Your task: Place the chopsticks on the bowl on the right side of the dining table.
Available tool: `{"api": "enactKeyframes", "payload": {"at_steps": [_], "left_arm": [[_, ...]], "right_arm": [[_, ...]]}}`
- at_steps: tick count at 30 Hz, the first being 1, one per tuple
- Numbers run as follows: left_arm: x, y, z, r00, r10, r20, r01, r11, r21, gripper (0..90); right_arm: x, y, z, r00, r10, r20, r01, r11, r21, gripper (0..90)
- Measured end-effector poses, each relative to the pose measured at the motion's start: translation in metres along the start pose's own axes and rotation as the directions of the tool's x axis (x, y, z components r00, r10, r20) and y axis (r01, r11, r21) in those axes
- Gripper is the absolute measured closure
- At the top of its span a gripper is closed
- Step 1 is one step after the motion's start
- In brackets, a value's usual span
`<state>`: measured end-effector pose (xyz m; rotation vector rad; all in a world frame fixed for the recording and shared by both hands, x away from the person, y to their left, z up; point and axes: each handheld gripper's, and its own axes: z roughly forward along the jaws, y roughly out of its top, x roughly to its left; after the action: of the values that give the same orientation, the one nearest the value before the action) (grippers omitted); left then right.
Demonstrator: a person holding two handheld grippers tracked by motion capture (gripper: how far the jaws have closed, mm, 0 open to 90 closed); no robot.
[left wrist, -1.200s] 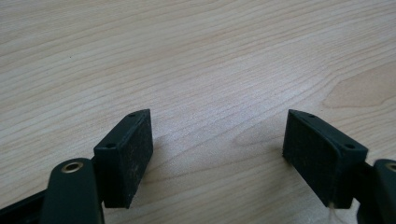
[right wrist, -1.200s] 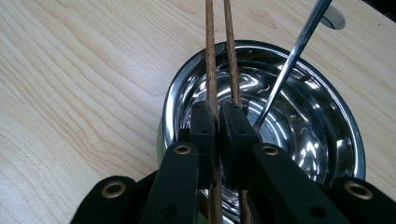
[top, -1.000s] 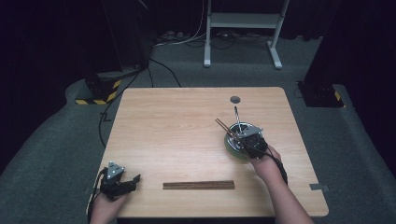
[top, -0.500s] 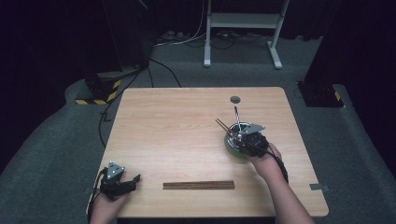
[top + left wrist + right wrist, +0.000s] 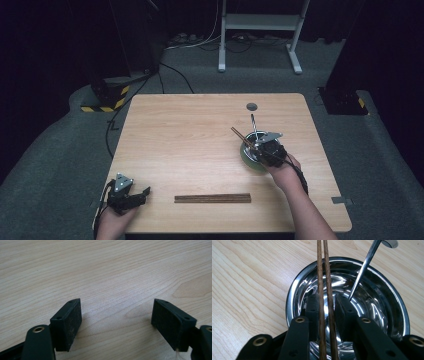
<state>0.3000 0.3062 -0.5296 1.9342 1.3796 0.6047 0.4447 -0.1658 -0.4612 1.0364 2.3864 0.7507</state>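
Chopsticks (image 5: 325,277) between closing right tool (image 5: 327,307) pads over steel bowl (image 5: 297,290) in its view, left tool (image 5: 116,320) released, second pair (image 5: 212,198) on table (image 5: 190,130) from above.

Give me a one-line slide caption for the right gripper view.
Right gripper over a steel bowl, a pair of chopsticks between its fingers, a metal spoon leaning inside.

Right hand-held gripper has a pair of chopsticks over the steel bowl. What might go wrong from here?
1. The right hand-held gripper, whose jaws have just been closing, barely pinches the chopsticks; they may slip or scissor apart.
2. The metal utensil leaning in the bowl sits beside one jaw; a nudge could tip it out.
3. Pushing the rim may slide the bowl.
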Motion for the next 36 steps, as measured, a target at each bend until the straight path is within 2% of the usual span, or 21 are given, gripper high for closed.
{"api": "enactKeyframes", "payload": {"at_steps": [4,12,14,15,19,22,23,25,26,30,36], "left_arm": [[0.0000,0.0000,0.0000,1.0000,0.000,0.000,0.000,1.0000,0.000,24.2],[0.0000,0.0000,0.0000,1.0000,0.000,0.000,0.000,1.0000,0.000,24.2],[0.0000,0.0000,0.0000,1.0000,0.000,0.000,0.000,1.0000,0.000,24.2],[0.0000,0.0000,0.0000,1.0000,0.000,0.000,0.000,1.0000,0.000,24.2],[0.0004,0.0001,-0.0001,1.0000,0.005,0.000,-0.005,1.0000,0.001,24.2],[0.0003,0.0001,0.0000,1.0000,0.006,0.000,-0.006,1.0000,0.001,24.2],[0.0003,0.0001,0.0000,1.0000,0.006,0.000,-0.006,1.0000,0.001,24.2],[0.0003,0.0001,0.0000,1.0000,0.006,0.000,-0.006,1.0000,0.000,24.2],[0.0003,0.0001,0.0000,1.0000,0.006,-0.001,-0.006,1.0000,0.000,24.2],[0.0004,0.0001,0.0000,1.0000,0.007,0.000,-0.007,1.0000,0.001,24.2],[0.0003,0.0003,-0.0003,1.0000,0.007,-0.002,-0.007,1.0000,0.005,24.2]], "right_arm": [[0.0001,0.0000,0.0006,1.0000,-0.007,0.005,0.007,1.000,-0.001,77.5],[-0.0001,-0.0001,0.0010,0.9996,-0.028,-0.001,0.028,1.000,-0.011,78.0],[0.0016,-0.0006,0.0003,0.9999,-0.014,-0.007,0.014,1.000,-0.009,78.0],[0.0011,-0.0008,0.0004,0.9993,-0.036,-0.010,0.036,0.999,-0.015,78.0],[0.0043,-0.0016,-0.0005,0.9990,-0.040,-0.021,0.039,0.999,-0.021,78.1],[0.0073,-0.0021,-0.0016,0.9978,-0.062,-0.024,0.061,0.998,-0.026,78.0],[0.0085,-0.0024,-0.0017,0.9985,-0.047,-0.027,0.046,0.999,-0.022,78.0],[0.0084,-0.0025,-0.0017,0.9985,-0.047,-0.027,0.046,0.999,-0.023,78.0],[0.0069,-0.0023,-0.0012,0.9978,-0.062,-0.025,0.061,0.998,-0.028,78.0],[0.0064,-0.0026,-0.0008,0.9983,-0.053,-0.025,0.052,0.998,-0.028,77.4],[0.0048,-0.0023,-0.0029,0.9991,-0.034,-0.027,0.033,0.999,-0.040,70.6]]}}
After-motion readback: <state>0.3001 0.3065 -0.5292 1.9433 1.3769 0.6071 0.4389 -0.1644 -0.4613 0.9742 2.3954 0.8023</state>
